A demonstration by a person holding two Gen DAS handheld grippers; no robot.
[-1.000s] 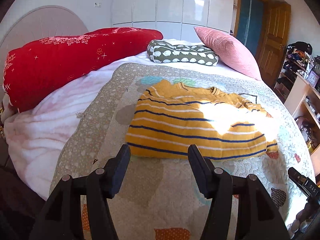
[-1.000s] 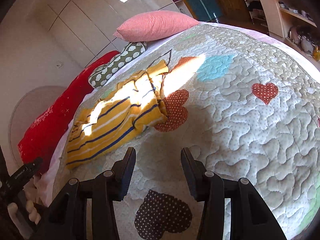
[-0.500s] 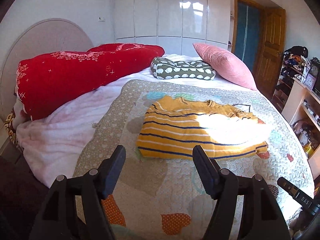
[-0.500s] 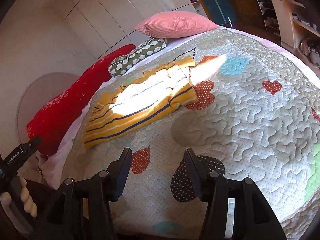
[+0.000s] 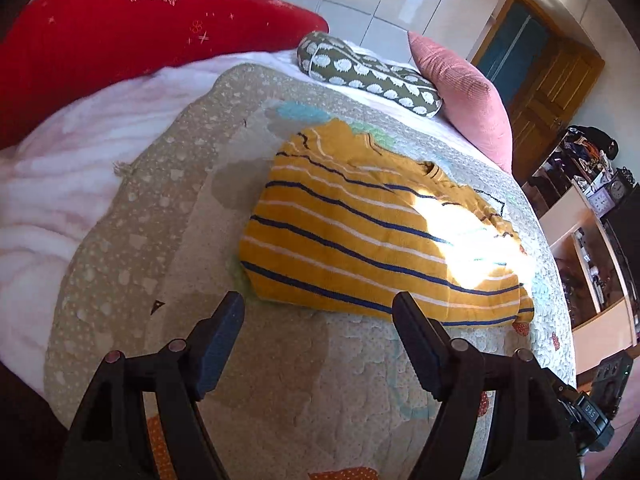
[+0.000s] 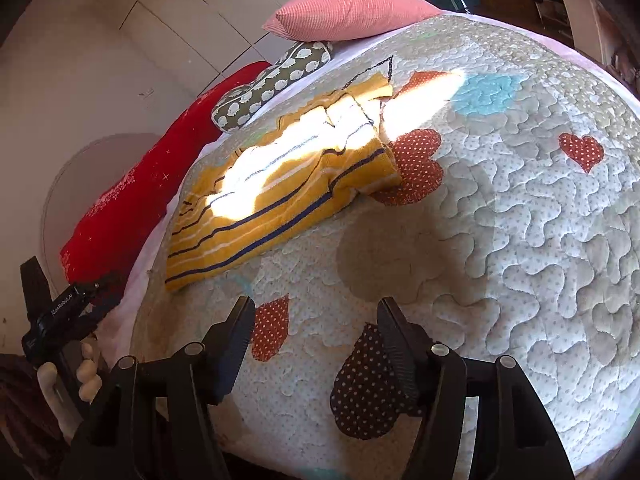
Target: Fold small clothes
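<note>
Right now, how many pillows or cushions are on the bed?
3, along the head end: a long red cushion at the left, a green patterned pillow in the middle, and a pink pillow at the right. More could be hidden behind the red one.

Both wrist views look down across the quilt (image 5: 160,240) (image 6: 520,240) from its near edge, sharing the striped sweater (image 5: 360,240) (image 6: 280,184).

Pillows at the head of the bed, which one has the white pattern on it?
The olive green pillow with white hedgehog-like shapes, lying between the red pillow and the plain pink pillow.
</note>
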